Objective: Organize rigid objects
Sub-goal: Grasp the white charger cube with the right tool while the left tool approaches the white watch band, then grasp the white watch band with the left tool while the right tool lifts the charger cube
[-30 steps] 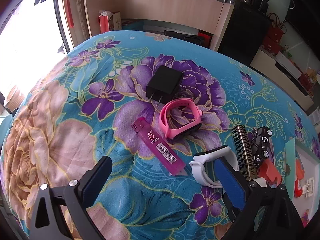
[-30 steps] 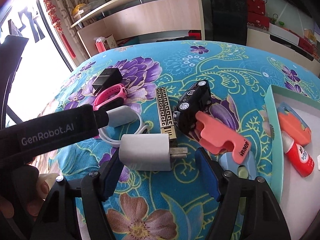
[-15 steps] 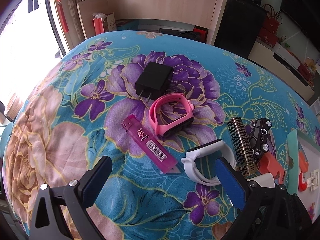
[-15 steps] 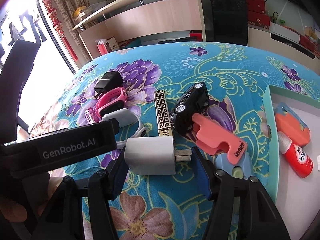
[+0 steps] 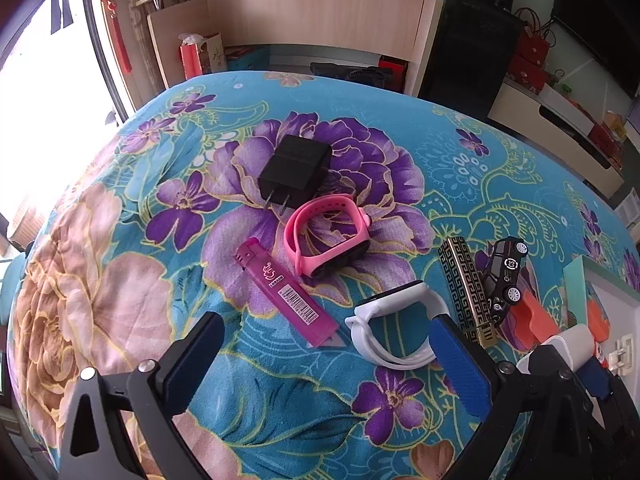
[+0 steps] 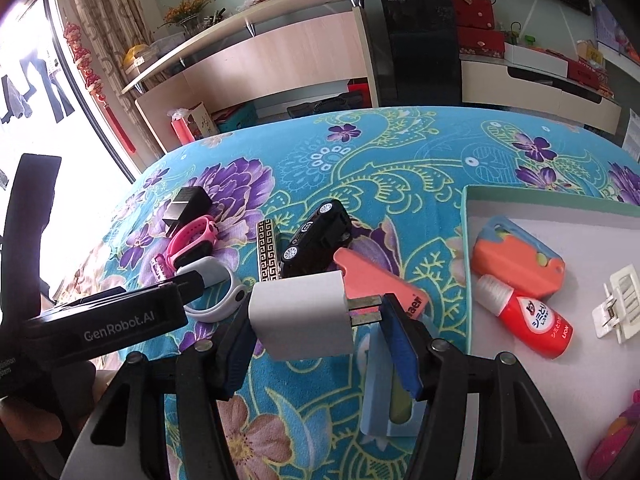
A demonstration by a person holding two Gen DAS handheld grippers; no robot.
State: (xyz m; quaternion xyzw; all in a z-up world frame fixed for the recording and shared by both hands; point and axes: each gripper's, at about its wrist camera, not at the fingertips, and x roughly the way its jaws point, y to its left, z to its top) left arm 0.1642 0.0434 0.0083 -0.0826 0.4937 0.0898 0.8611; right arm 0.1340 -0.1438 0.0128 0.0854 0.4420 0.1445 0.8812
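Note:
My right gripper is shut on a white charger, one pad on its body and the other on its prongs. It holds the charger above the flowered bedspread, left of the teal-rimmed box. My left gripper is open and low over the bedspread, nothing between its fingers. Just beyond it lie a purple lighter and a white wristband. A pink wristband and a black charger lie farther off.
A gold patterned lighter, a black toy car, a salmon holder and a light blue piece lie near the box. The box holds an orange case, a red bottle and a white clip.
The right gripper's jaws closed on the white charger and lifted it off the bedspread, toward the box. The left gripper stayed open and hardly moved.

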